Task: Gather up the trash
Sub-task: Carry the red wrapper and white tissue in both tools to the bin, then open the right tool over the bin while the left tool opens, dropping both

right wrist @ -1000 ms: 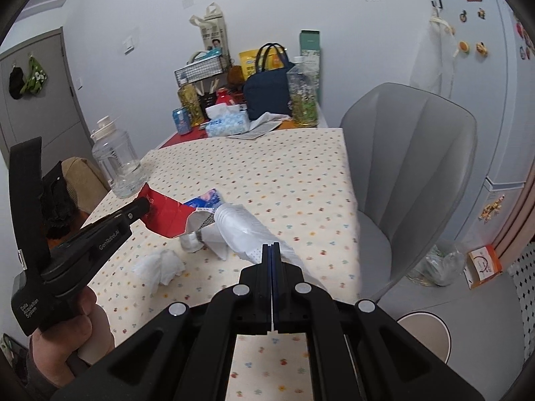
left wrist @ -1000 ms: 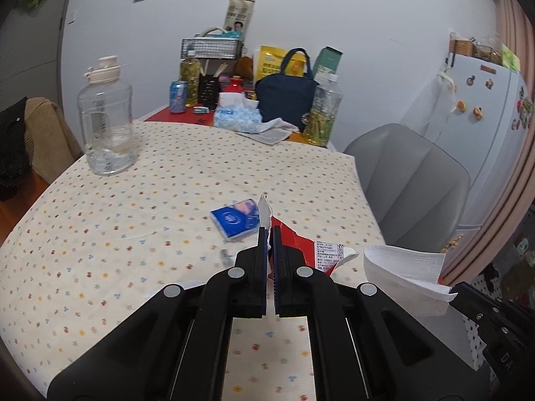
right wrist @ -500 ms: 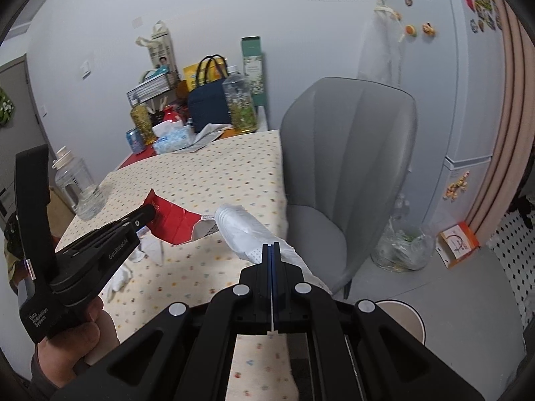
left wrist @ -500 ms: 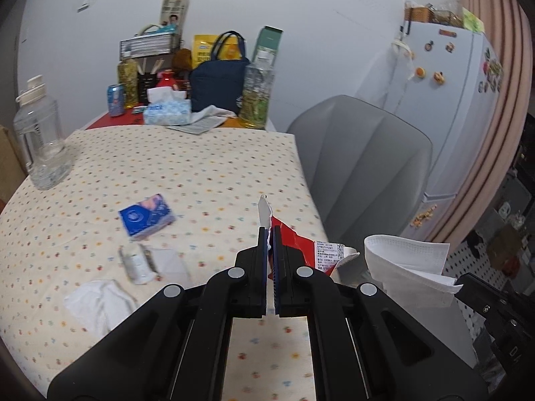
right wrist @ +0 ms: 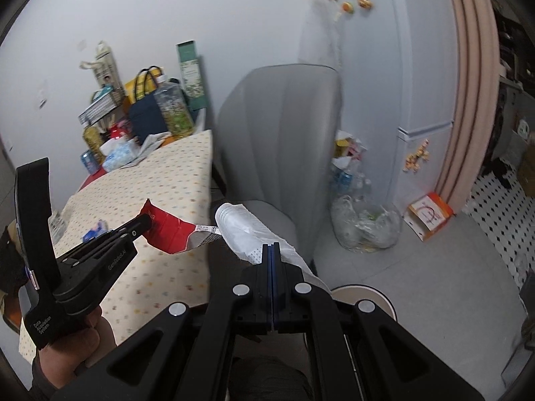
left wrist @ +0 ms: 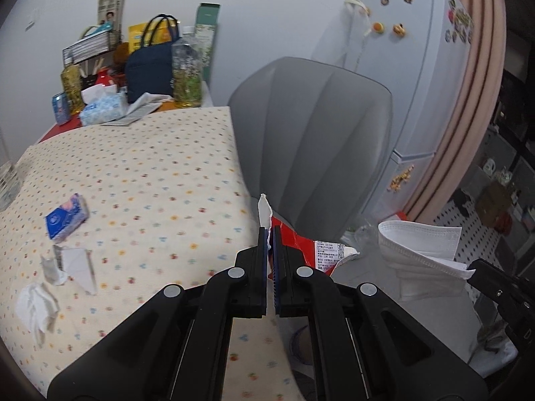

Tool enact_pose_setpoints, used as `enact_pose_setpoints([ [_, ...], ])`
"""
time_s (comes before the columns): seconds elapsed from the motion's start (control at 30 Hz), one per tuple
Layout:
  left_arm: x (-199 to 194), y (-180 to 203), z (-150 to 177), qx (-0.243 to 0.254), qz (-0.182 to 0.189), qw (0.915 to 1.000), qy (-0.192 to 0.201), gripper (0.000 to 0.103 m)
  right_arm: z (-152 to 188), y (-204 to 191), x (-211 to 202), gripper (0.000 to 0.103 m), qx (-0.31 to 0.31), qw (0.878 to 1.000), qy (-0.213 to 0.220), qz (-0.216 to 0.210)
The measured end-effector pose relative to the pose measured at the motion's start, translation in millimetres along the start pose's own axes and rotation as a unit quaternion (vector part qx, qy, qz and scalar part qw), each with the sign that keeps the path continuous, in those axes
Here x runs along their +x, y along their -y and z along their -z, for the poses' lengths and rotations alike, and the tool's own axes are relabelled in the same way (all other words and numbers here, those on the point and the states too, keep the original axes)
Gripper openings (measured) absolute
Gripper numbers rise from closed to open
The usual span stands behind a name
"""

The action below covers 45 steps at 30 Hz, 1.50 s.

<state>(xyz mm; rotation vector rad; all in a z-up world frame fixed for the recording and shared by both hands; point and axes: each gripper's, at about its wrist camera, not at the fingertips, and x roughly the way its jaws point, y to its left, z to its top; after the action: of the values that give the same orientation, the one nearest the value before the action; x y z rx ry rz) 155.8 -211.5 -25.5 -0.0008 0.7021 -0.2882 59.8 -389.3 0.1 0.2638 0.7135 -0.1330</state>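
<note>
**Both tongs carry trash off the counter edge**

The left tongs (left wrist: pixel 270 234) are closed on a torn red wrapper (left wrist: pixel 302 244), held in the air past the right edge of the counter (left wrist: pixel 160 167). The right tongs (right wrist: pixel 271 250) are closed on a white face mask (right wrist: pixel 240 225), held in front of the grey chair (right wrist: pixel 284 133). On the counter lie a blue tissue packet (left wrist: pixel 65 216), a crumpled tissue (left wrist: pixel 35 304) and small paper scraps (left wrist: pixel 72 264). On the floor beside the fridge (right wrist: pixel 418 67), a clear plastic bag (right wrist: pixel 366 224) holds bottles and other waste. A round bin (right wrist: pixel 362 297) stands near, its inside hidden.
</note>
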Motion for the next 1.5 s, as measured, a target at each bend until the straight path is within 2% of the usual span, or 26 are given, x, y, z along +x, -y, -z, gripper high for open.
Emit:
enact_pose_setpoints([
  [0.5,68.8,83.4,14.9,0.068,0.026,0.9954,-0.063,0.004,12.8,83.2,40.1,0.001,0.064,0.997,-0.035,0.038],
  [0.83,104.7,101.6,27.8,0.088,0.022,0.9910,-0.098,0.004,27.2,120.5,78.8,0.001,0.096,0.992,-0.071,0.049],
  [1.07,112.7,109.9,34.1,0.100,0.022,0.9890,-0.107,0.004,46.0,141.1,96.9,0.002,0.128,0.985,-0.100,0.049],
  [1.17,112.6,114.1,36.9,0.105,0.022,0.9883,-0.109,0.004,54.3,150.1,98.8,0.006,0.139,0.983,-0.107,0.060],
  [1.2,112.5,115.7,38.0,0.107,0.022,0.9881,-0.108,0.004,57.0,153.6,99.1,0.011,0.144,0.981,-0.110,0.062],
  [1.23,112.3,117.1,38.4,0.109,0.022,0.9878,-0.109,0.004,59.0,156.0,98.9,0.034,0.149,0.981,-0.110,0.062],
  [1.27,112.0,117.7,38.6,0.110,0.023,0.9876,-0.109,0.004,60.9,158.5,97.0,0.048,0.152,0.980,-0.107,0.065],
  [1.3,111.4,119.8,39.4,0.113,0.023,0.9873,-0.109,0.004,61.8,160.0,93.9,0.056,0.153,0.981,-0.100,0.069],
  [1.5,109.9,135.2,41.9,0.125,0.034,0.9852,-0.112,0.004,62.2,171.2,75.2,0.054,0.160,0.980,-0.083,0.084],
])
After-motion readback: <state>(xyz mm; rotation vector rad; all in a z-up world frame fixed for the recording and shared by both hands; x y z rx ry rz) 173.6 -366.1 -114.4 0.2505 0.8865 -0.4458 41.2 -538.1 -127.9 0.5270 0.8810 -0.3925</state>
